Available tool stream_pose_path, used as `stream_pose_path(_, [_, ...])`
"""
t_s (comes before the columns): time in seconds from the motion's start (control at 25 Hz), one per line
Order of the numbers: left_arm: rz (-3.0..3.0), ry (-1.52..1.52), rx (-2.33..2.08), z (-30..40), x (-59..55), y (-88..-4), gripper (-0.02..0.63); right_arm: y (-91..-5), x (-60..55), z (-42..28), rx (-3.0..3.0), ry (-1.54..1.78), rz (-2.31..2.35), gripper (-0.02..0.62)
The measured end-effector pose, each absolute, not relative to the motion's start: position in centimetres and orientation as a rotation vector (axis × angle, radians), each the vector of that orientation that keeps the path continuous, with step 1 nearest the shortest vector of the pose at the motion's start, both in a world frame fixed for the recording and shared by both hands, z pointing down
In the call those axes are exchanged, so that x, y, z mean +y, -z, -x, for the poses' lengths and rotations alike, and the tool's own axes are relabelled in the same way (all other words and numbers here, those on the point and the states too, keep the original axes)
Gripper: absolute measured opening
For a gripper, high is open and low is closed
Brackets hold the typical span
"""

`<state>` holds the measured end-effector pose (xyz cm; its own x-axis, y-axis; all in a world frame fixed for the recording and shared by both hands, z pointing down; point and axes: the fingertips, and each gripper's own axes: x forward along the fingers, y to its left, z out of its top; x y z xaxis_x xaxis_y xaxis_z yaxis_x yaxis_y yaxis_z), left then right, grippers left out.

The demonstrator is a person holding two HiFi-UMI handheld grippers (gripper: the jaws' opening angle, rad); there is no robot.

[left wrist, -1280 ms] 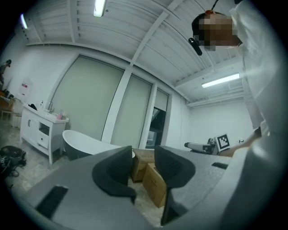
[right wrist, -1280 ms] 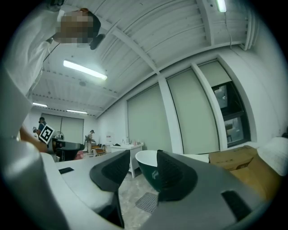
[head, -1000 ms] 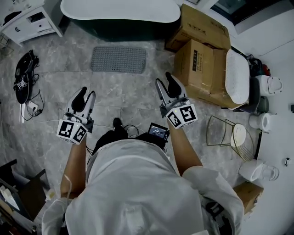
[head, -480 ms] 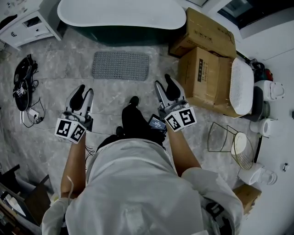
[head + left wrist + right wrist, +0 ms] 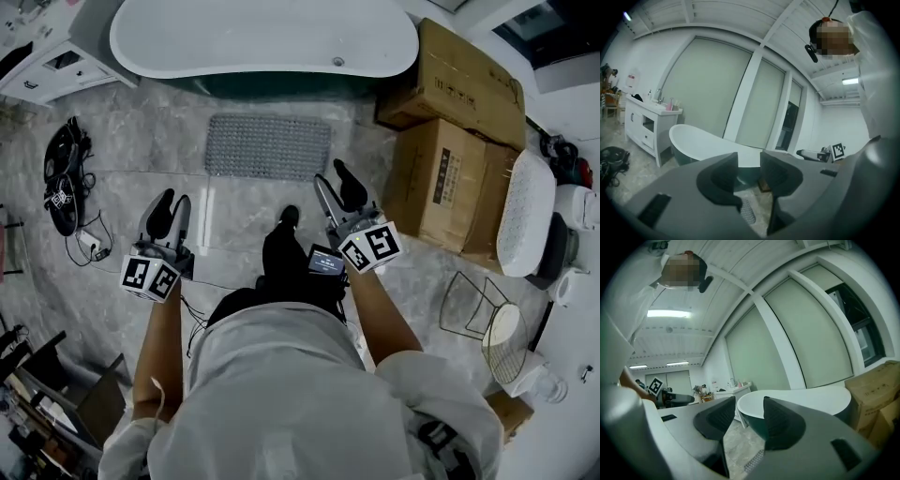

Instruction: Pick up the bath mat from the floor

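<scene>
1. You've walked forward. In the head view the bath mat (image 5: 268, 146) is closer to you than a second ago, now just ahead of your leading foot (image 5: 290, 219).
2. The mat itself hasn't moved. It lies flat on the floor (image 5: 141, 164), right in front of the bathtub (image 5: 262, 37).
3. Both grippers came along with you. The left gripper (image 5: 174, 200) has its jaws partly apart with nothing between them. The right gripper (image 5: 334, 178) is the same, empty.
4. Neither gripper touches the mat. Both look roughly level at the tub, and the mat shows only low down between the jaws in each gripper view.
5. My read is that the approach is nearly done and the grasp hasn't started. You'll likely need to crouch and tip the grippers down at the near edge. A flat mat gives little lip, so getting a jaw under it may be fiddly.
</scene>
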<state>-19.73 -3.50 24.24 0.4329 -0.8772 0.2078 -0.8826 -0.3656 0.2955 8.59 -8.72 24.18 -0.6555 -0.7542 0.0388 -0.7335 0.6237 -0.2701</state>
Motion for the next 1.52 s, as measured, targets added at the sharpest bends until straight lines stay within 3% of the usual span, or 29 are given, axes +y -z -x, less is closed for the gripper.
stream_pose_path(0.2, [-2.220, -0.108, -1.527, 21.3, -10.2, -28.5, 0.147, -29.9, -17.0, -10.9, 2.682, 0.662, 1.277, 0.202])
stream_pose_path(0.48, [-2.152, -0.200, -1.502, 22.2, -15.7, -34.1, 0.147, -37.8, -25.9, -9.8, 2.674, 0.719, 1.200, 0.202])
stream_pose_path(0.76, [-2.098, -0.247, -1.422, 23.0, -17.4, -42.0, 0.147, -53.5, -27.4, -9.7, 2.944, 0.821, 1.226, 0.202])
stream_pose_path(0.96, [-2.086, -0.372, -1.279, 23.5, -18.4, -51.9, 0.147, -64.9, -23.3, -14.4, 3.084, 1.080, 1.293, 0.202])
stream_pose_path(1.2, [-1.963, -0.492, -1.129, 26.3, -18.6, -66.6, 0.155, -75.1, -19.8, -18.5, 2.820, 1.413, 1.574, 0.210])
stream_pose_path(1.52, [-1.770, -0.589, -1.097, 32.8, -18.6, -83.3, 0.158, -87.2, -19.4, -18.5, 2.731, 1.650, 1.709, 0.222])
